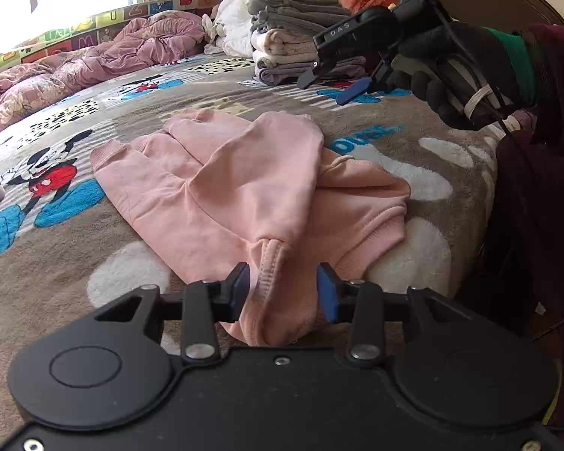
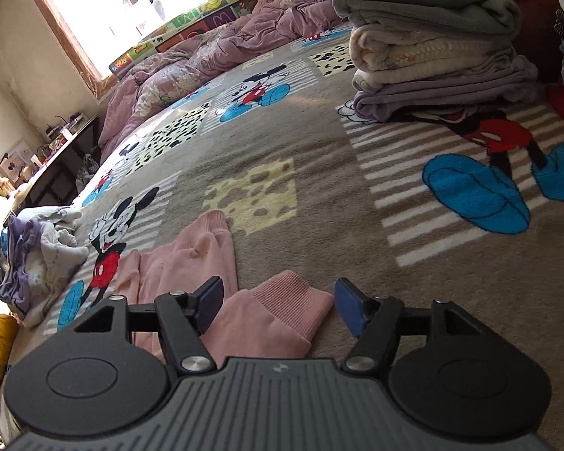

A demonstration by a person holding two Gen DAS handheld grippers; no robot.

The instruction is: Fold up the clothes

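Note:
A pink sweatshirt (image 1: 244,184) lies partly folded on the Mickey Mouse blanket (image 1: 94,263). My left gripper (image 1: 284,287) is open, its blue pads on either side of the garment's near ribbed edge. My right gripper (image 1: 338,82) is open and raised above the bed at the upper right, held by a black-gloved hand. In the right wrist view the right gripper (image 2: 278,306) is open above a pink ribbed cuff (image 2: 285,300), with more of the sweatshirt (image 2: 191,259) to its left.
A stack of folded grey, cream and lilac clothes (image 2: 432,41) stands at the back right, also in the left wrist view (image 1: 293,41). A crumpled pink duvet (image 1: 94,64) lies along the far side. A loose pile of pale clothes (image 2: 41,248) sits at the bed's left edge.

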